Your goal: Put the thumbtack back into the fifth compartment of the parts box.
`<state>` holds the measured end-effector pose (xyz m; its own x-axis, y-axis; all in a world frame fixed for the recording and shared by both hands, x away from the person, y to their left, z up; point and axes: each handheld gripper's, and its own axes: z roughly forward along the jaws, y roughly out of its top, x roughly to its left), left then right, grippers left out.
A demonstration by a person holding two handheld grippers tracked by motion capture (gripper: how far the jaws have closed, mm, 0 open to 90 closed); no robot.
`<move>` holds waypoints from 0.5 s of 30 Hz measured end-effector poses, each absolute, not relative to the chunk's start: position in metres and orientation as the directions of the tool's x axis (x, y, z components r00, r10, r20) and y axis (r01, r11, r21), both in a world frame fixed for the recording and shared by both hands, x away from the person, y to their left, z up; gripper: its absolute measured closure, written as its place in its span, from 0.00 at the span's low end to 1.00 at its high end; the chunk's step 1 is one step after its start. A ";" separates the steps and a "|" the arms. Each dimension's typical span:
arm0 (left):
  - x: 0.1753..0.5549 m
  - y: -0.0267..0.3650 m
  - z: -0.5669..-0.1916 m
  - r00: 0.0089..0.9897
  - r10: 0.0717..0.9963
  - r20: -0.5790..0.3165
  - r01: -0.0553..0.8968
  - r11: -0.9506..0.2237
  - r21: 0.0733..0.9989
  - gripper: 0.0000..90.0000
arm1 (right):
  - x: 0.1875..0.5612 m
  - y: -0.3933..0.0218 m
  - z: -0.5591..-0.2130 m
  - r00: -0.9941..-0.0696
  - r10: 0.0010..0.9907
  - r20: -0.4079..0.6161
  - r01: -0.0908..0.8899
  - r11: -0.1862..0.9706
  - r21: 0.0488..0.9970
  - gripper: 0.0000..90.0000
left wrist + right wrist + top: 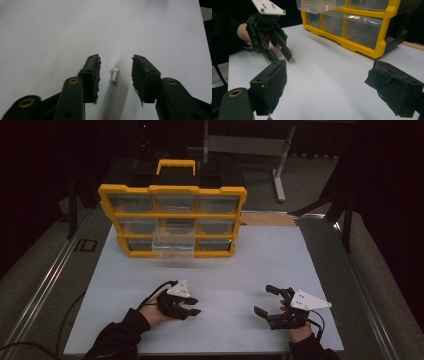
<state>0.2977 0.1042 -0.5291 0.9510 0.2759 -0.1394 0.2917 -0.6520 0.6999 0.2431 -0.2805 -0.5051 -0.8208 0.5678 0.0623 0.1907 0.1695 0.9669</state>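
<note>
The small white peg (pixel 114 72) is perhaps a wall plug, too small to tell.

Both hand-held grippers (pixel 192 306) (pixel 266 301) low, jaws apart

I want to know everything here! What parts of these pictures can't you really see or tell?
- Small white peg between the left gripper pads: too blurry in the left gripper view to tell exactly what it is.
- Drawers of the yellow organizer: too small and hazy in the high view to show what is inside.
- Organizer's top: cut off by the right gripper view's edge.

Glossy white plastic peg (pixel 114 72) lies on smooth matt white table sheet (pixel 50 37).
</note>
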 end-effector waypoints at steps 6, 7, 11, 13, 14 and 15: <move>0.298 0.102 -0.532 0.954 0.264 -0.142 0.286 -0.668 0.687 0.75 | 0.243 -0.280 -0.505 -0.821 0.568 0.062 0.191 0.171 0.967 0.15; 0.298 0.101 -0.533 0.955 0.261 -0.142 0.285 -0.672 0.683 0.75 | 0.243 -0.280 -0.505 -0.821 0.568 0.060 0.190 0.172 0.967 0.15; 0.299 0.100 -0.533 0.953 0.270 -0.139 0.290 -0.671 0.682 0.81 | 0.243 -0.281 -0.505 -0.821 0.568 0.062 0.191 0.170 0.967 0.15; 0.299 0.100 -0.534 0.952 0.272 -0.138 0.291 -0.671 0.682 0.84 | 0.243 -0.281 -0.505 -0.820 0.568 0.062 0.191 0.170 0.967 0.15; 0.300 0.100 -0.534 0.950 0.281 -0.139 0.298 -0.668 0.681 0.87 | 0.243 -0.280 -0.505 -0.821 0.568 0.061 0.191 0.171 0.967 0.15; 0.300 0.101 -0.534 0.949 0.283 -0.140 0.299 -0.666 0.683 0.89 | 0.243 -0.280 -0.505 -0.821 0.568 0.062 0.191 0.171 0.967 0.15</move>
